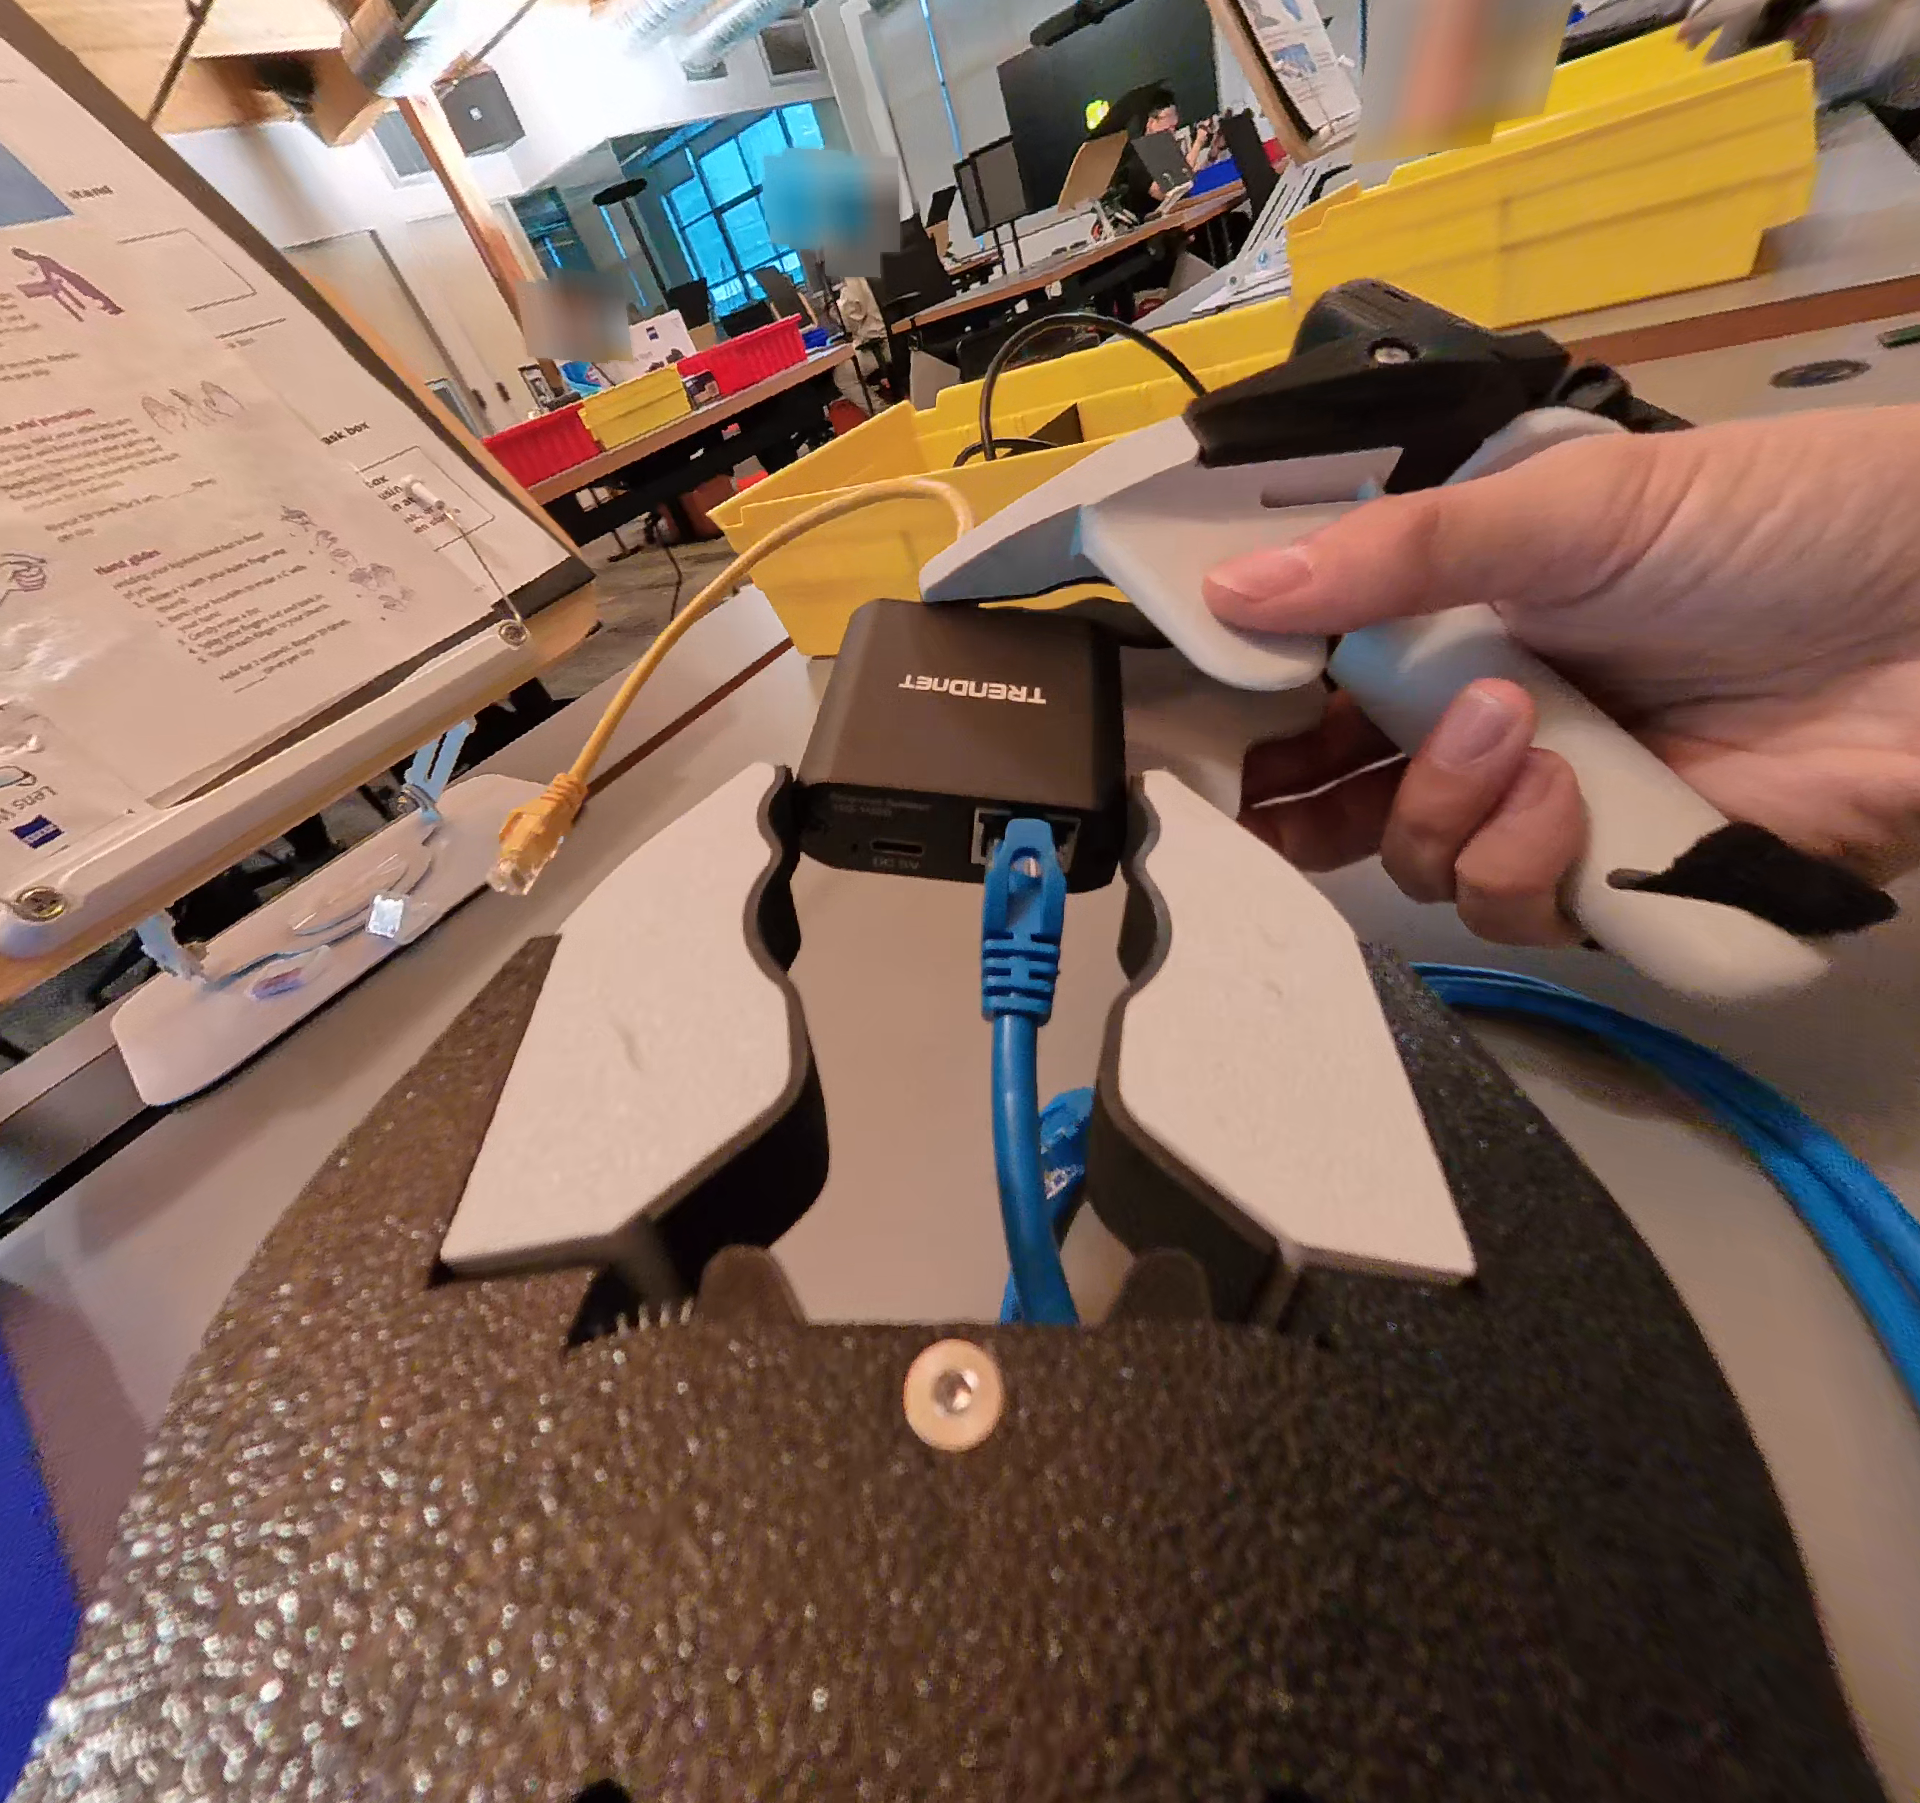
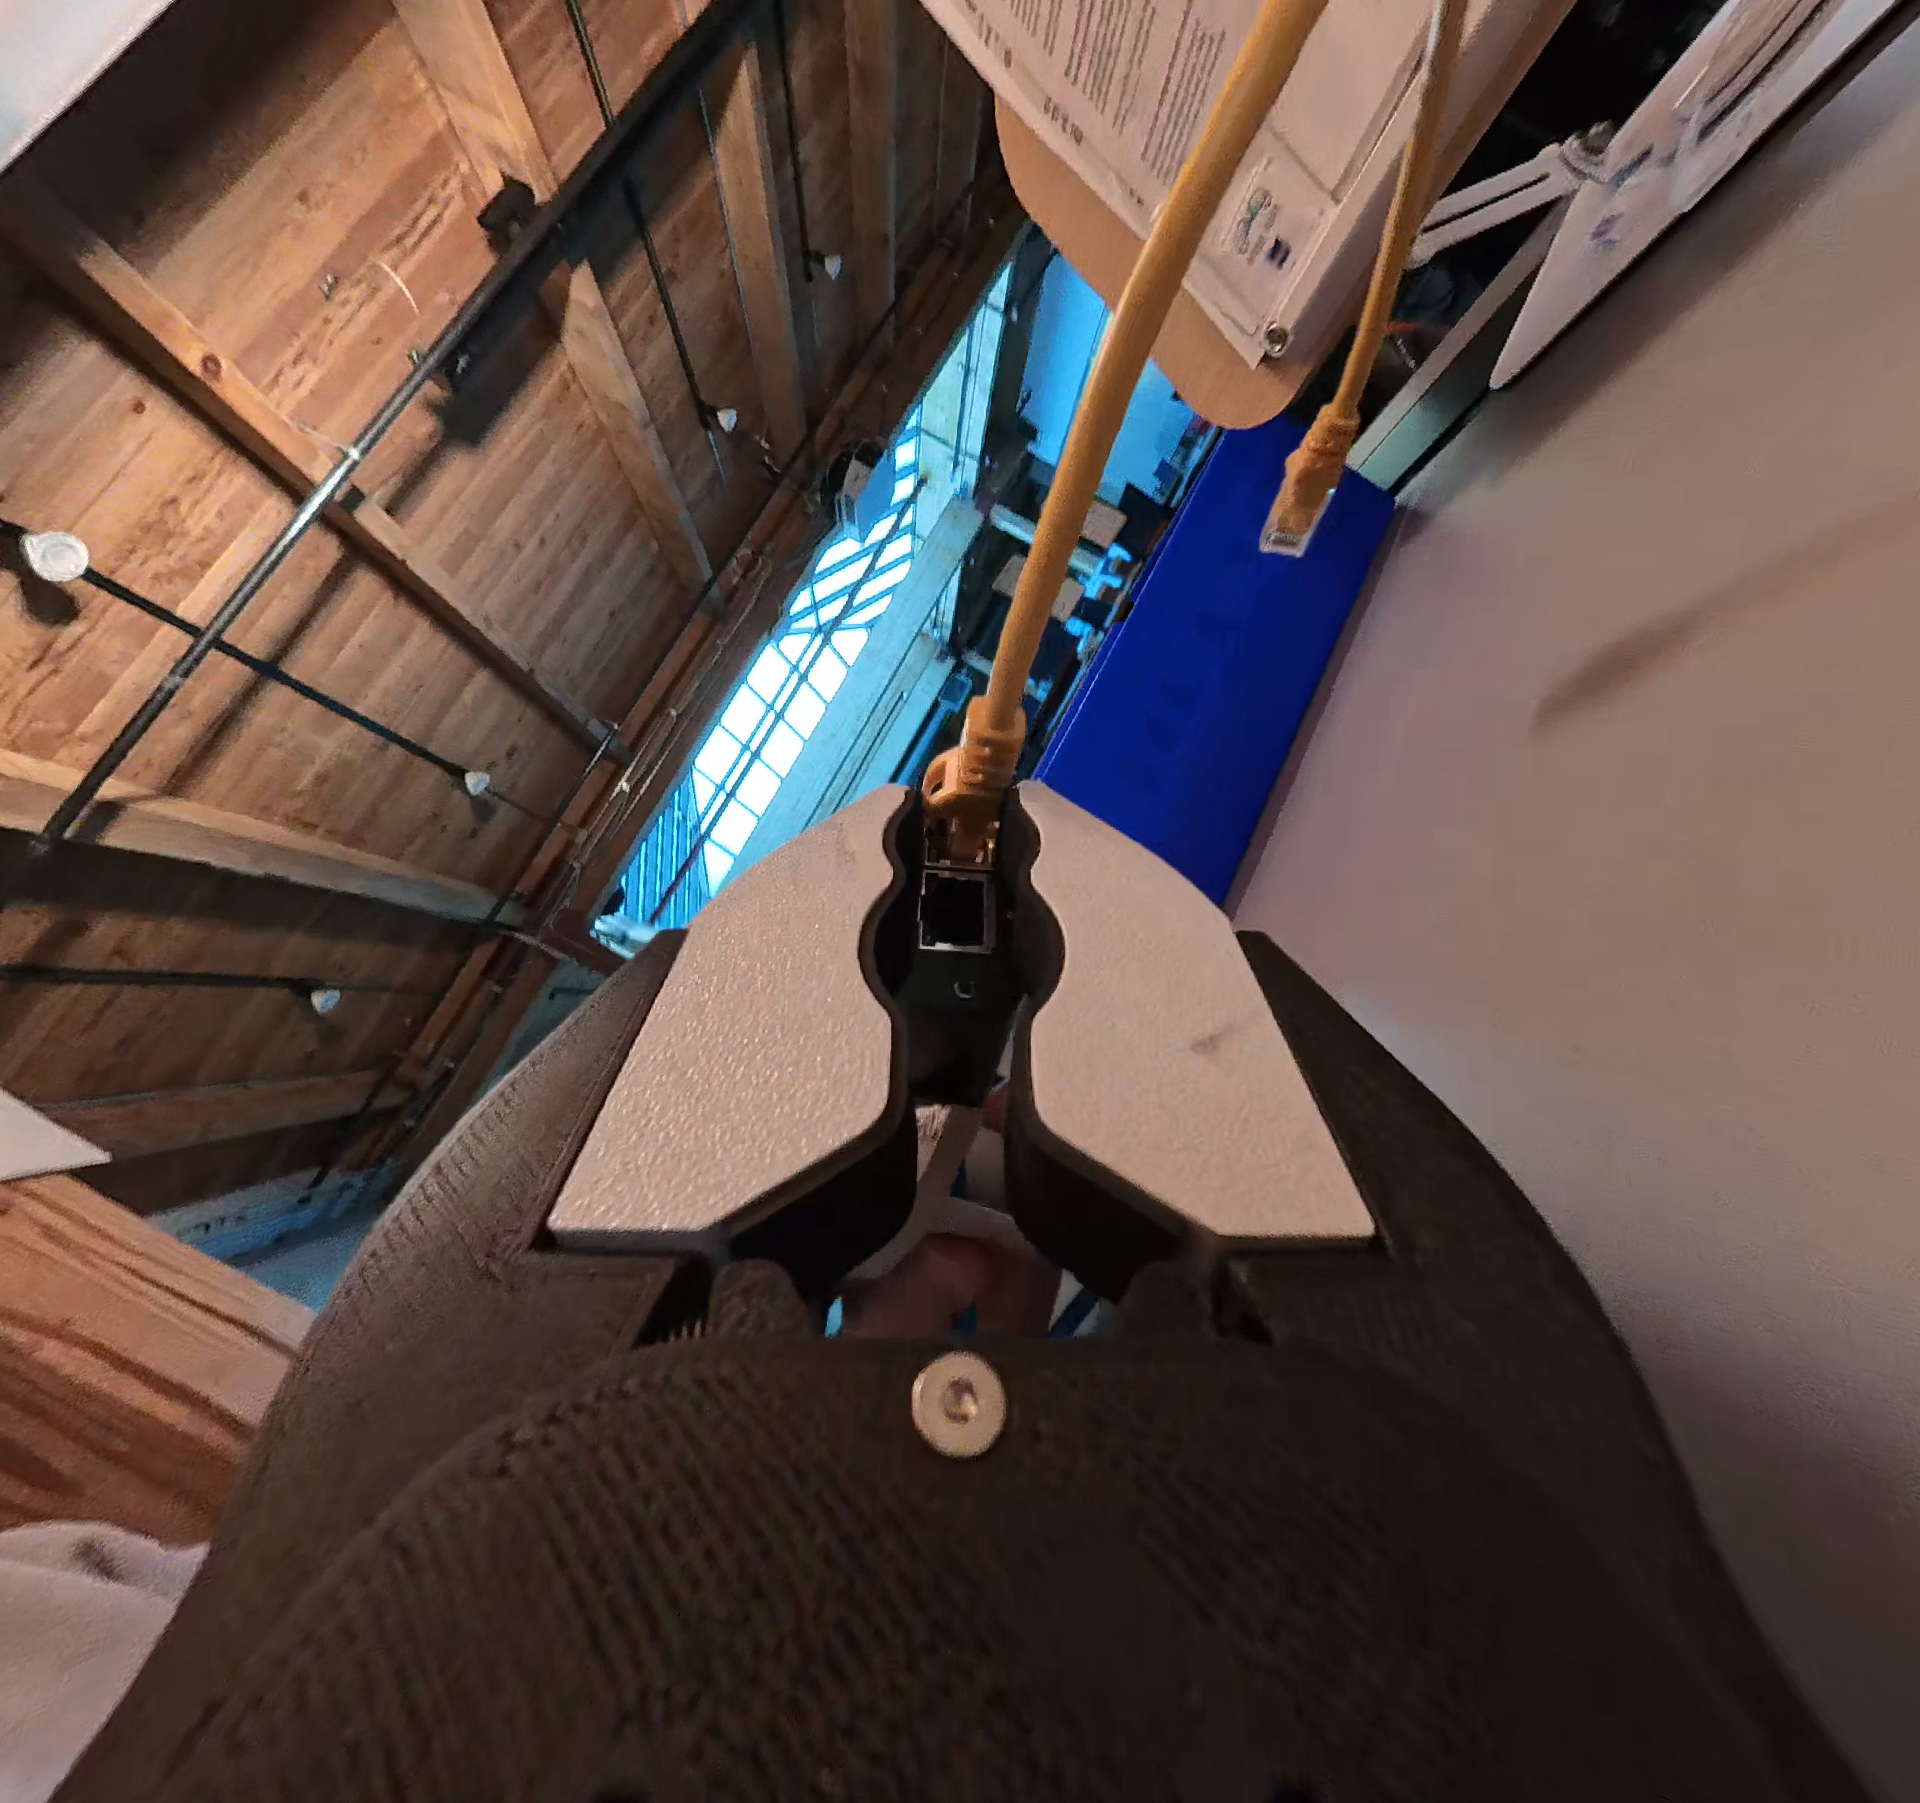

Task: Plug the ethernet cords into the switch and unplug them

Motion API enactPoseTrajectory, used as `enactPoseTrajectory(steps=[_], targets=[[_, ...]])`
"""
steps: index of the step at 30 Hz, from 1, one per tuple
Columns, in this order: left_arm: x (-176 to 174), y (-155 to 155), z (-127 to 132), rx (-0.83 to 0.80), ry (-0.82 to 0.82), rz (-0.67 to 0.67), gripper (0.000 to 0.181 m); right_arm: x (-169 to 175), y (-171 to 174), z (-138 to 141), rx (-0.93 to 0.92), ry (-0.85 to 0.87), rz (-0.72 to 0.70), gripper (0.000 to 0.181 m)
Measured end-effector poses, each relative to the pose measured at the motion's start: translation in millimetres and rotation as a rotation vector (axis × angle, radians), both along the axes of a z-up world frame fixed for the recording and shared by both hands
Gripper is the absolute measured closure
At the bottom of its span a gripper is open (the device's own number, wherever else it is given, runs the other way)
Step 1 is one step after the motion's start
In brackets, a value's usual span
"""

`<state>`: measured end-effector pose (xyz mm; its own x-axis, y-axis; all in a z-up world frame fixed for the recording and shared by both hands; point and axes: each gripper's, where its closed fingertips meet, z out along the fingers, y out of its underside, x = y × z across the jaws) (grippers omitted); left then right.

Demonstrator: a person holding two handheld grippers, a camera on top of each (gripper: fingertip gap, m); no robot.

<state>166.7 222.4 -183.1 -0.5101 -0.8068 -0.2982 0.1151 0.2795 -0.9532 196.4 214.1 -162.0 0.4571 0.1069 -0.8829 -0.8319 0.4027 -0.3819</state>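
Switch (image 1: 966,725) braced centre-frame by narrowed right gripper (image 2: 956,880), yellow cord (image 2: 1081,465) seated | left gripper (image 1: 961,839) spread wide, straddling plugged blue cord (image 1: 1023,932) for extraction.

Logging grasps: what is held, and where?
Right gripper clamps the black switch at its far end, by the yellow cord. Left gripper flanks its near end, by the blue cord; contact cannot be told.

We've got both wrist cams right up on the switch (image 1: 961,735) from opposite ends, sharing the yellow cord (image 1: 665,673).
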Motion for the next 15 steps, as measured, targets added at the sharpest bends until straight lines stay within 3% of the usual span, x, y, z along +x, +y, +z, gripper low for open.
enactPoseTrajectory(steps=[6, 15], targets=[[3.6, -3.8, -0.6, -0.004, 0.003, 0.043, 0.122, 5.8, -3.6, -0.8, 0.058, 0.060, -0.088, 0.168], [6.3, -3.0, -2.4, 0.001, 0.007, 0.077, 0.122, 8.7, -2.9, -1.8, 0.083, 0.098, -0.110, 0.168]])
